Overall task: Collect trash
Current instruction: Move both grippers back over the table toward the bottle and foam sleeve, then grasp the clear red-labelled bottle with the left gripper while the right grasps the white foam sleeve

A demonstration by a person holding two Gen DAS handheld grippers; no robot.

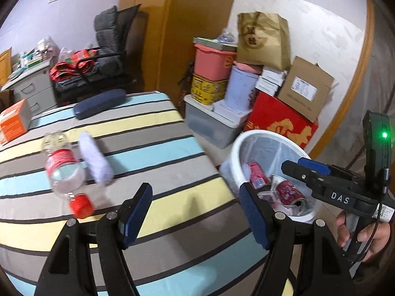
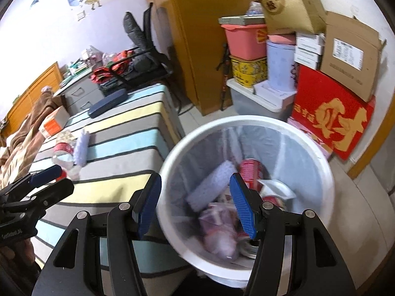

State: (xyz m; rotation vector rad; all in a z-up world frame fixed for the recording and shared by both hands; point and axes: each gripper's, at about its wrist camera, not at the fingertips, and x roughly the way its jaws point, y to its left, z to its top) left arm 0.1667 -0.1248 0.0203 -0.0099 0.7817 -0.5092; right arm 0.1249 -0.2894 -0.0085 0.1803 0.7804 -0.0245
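Both jaws spread and empty; bottle and white roll left on the bed, bin beside it.

Your left gripper (image 1: 195, 212) hangs over the striped bed (image 1: 158, 153), jaws spread, nothing between them. Your right gripper (image 2: 195, 202) sits above the white bin (image 2: 246, 123), jaws also spread and empty; the bin stands on the floor off the bed's right edge, already holding red cans (image 2: 249, 170) and wrappers. Left to collect: the clear bottle (image 1: 64, 170) with red label and red cap, lying on its side toward the bed's left edge, and touching or just beside it a fuzzy white roll (image 1: 95, 157). The bottle looks near empty, so light, thin-walled and slick, and it will likely roll. Take it across the labelled middle, not the cap. The roll looks soft; pinch it mid-length.
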